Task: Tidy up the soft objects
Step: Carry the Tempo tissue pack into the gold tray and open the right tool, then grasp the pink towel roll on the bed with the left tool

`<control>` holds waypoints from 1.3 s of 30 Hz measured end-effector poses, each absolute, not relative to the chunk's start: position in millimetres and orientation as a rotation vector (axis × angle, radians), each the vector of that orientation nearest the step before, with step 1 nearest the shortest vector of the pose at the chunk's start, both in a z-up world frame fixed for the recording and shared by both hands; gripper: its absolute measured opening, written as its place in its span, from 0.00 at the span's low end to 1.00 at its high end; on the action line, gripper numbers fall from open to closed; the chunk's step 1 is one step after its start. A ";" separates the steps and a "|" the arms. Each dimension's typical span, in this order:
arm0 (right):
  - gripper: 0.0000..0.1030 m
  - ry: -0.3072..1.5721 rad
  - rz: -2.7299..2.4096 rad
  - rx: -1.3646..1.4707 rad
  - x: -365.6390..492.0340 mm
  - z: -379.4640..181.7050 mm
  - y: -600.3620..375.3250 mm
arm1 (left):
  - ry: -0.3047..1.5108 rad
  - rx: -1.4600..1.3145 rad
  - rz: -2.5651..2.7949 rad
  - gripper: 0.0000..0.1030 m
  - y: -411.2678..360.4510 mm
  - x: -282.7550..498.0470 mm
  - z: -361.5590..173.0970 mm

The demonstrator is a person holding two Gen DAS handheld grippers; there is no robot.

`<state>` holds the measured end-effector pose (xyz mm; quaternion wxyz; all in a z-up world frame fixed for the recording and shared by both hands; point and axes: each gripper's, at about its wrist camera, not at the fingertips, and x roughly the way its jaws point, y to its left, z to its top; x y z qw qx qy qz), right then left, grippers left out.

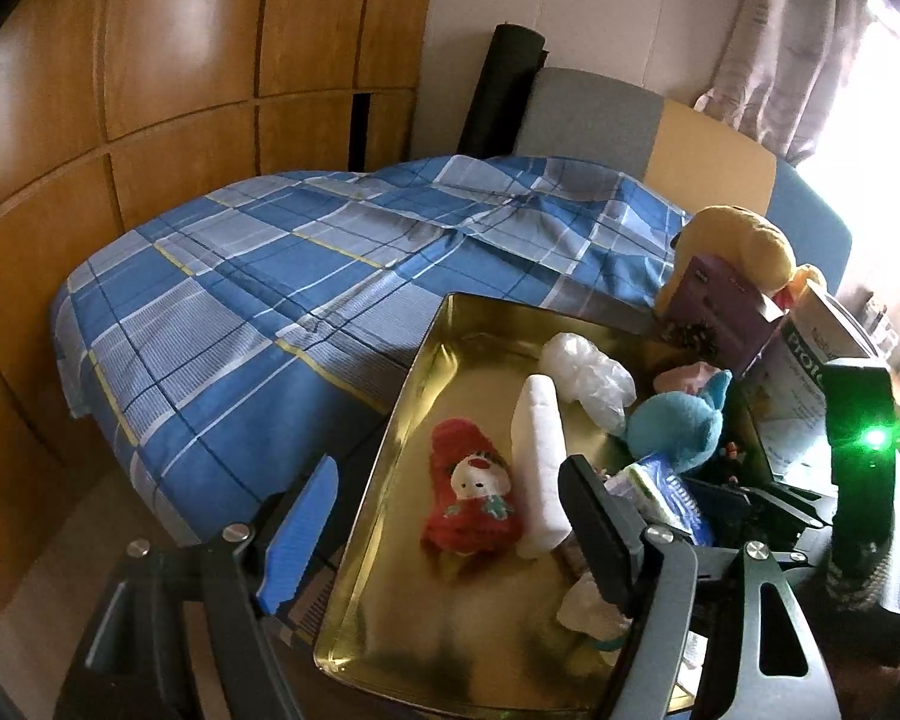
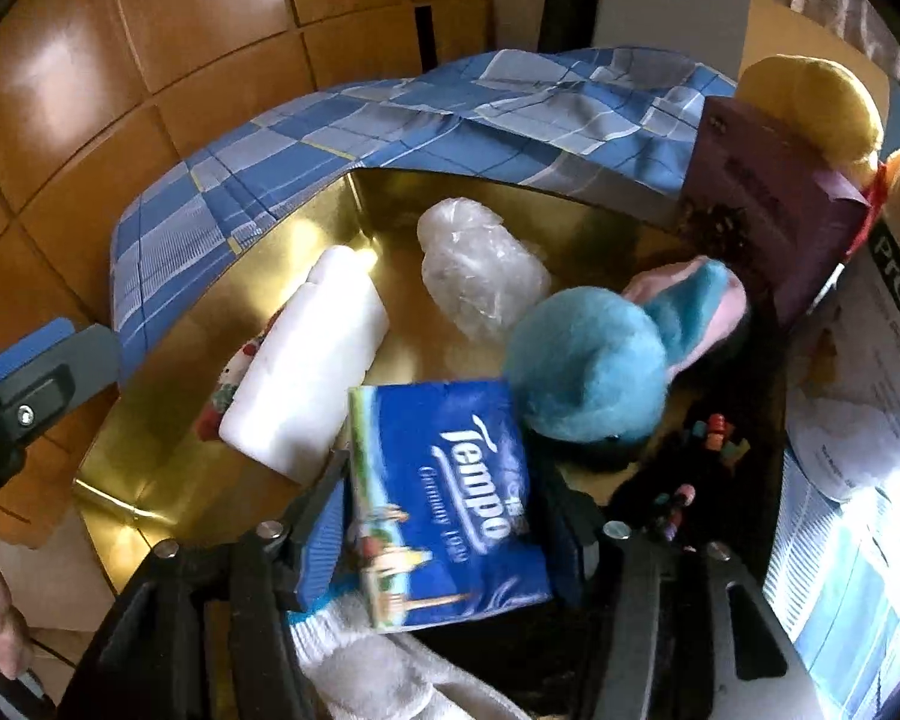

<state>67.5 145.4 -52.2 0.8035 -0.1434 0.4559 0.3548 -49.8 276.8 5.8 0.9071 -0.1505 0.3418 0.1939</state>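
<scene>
Right claw point(image 2: 432, 516) clamped on tissue pack point(image 2: 444, 498), holding it low over the tray's point(image 2: 150, 480) 6 o'clock end. The grip is on the pack's sides near its lower half and the pack is tilted; soft wrapper, so it could squirm out or crumple if squeezed harder. A white cloth point(image 2: 378, 666) sits right under the claw and could snag on release.

Left claw point(image 1: 450, 534) has its jaws apart and empty, hovering over the tray's near left corner, just beside the red sock point(image 1: 471, 495). The two claws are close; collision risk if both move in.

Mid tray: white roll point(image 2: 306, 372) at 10 o'clock of the pack, blue plush point(image 2: 588, 372) at 1 o'clock, touching the pack. Pushing forward likely shoves the plush.

Far: plastic bag point(image 2: 480, 276), light, easily knocked. Boxes point(image 2: 774, 222) at 2 o'clock lean by the rim; a bump may tip them in.
</scene>
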 end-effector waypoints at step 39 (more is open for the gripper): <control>0.58 0.688 -0.155 0.414 85.8 43.7 -292.0 | 0.725 0.005 -0.218 0.72 85.3 11.5 39.9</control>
